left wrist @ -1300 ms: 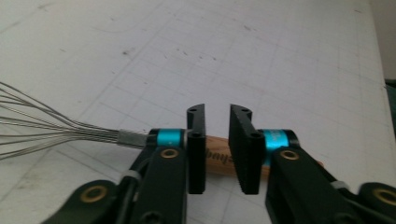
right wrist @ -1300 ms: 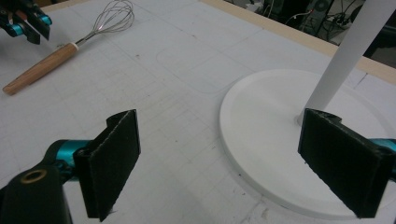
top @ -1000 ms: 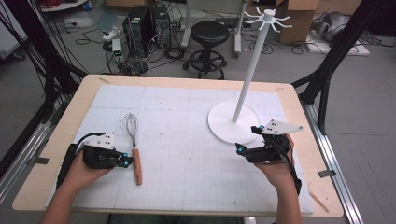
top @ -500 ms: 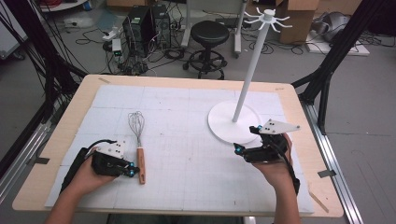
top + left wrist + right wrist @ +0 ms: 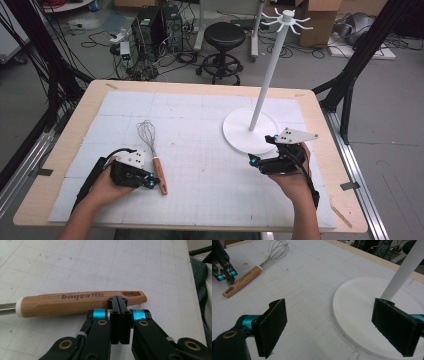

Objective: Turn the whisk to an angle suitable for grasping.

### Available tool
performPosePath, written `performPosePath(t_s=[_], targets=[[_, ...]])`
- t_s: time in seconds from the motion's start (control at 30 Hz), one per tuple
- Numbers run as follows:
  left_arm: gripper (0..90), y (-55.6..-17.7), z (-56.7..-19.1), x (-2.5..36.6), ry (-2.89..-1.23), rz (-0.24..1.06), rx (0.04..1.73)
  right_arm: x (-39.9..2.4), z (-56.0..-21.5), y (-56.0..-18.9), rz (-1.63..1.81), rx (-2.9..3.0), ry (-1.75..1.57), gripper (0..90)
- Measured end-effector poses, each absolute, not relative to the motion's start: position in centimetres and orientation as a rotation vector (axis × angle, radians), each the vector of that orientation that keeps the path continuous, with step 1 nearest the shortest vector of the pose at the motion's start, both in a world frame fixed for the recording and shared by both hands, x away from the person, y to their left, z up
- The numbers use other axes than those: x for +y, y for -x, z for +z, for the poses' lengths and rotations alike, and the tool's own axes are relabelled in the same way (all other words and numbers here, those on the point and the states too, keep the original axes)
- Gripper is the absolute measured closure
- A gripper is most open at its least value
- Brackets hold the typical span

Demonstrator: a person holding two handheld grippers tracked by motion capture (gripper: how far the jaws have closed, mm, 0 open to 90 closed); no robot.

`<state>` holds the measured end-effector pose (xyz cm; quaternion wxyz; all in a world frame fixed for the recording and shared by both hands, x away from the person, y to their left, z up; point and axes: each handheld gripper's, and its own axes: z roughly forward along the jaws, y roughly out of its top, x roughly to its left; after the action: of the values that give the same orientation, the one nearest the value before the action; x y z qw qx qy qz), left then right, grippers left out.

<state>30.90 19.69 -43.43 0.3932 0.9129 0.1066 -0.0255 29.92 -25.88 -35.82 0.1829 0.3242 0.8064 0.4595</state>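
Observation:
A wire whisk (image 5: 148, 134) with a wooden handle (image 5: 159, 175) lies on the white mat at the left. My left gripper (image 5: 149, 181) is just left of the handle's near end. In the left gripper view its jaws are pressed together, empty, with the gripper (image 5: 119, 300) right against the side of the handle (image 5: 75, 302) near the hanging hole. A white stand has a round base (image 5: 239, 135), a tall pole (image 5: 266, 80) and hooks at the top. My right gripper (image 5: 254, 160) hovers at the base's near edge, open and empty (image 5: 334, 325).
A white gridded mat (image 5: 200, 200) covers the wooden table (image 5: 320, 120). In the right gripper view the whisk (image 5: 274, 250) and the left gripper (image 5: 224, 272) lie far off to the left. Beyond the table stand a stool (image 5: 224, 35) and computer cases (image 5: 150, 25).
My left gripper has slid right across the mat until it reached the whisk handle. The right gripper has barely moved.

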Motion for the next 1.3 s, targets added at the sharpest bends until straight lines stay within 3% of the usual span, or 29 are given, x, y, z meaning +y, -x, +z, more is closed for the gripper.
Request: performPosePath(t_s=[0.6,0.83,1.13,1.3], targets=[[89.5,-31.8,-43.7,14.7,-2.340,-0.058,0.208,-25.9,-35.9,-30.0,1.302,2.274,-0.928,11.8],[89.0,-31.9,-43.7,14.6,-2.343,-0.059,0.212,-26.0,-35.9,-30.0,1.305,2.274,-0.926,11.8],[82.3,-31.6,-42.0,15.9,-2.267,-0.041,0.233,-26.1,-35.9,-30.0,1.308,2.271,-0.927,11.7],[72.2,-31.5,-40.2,17.7,-2.164,0.031,0.270,-26.1,-35.8,-29.9,1.311,2.270,-0.929,11.8]])
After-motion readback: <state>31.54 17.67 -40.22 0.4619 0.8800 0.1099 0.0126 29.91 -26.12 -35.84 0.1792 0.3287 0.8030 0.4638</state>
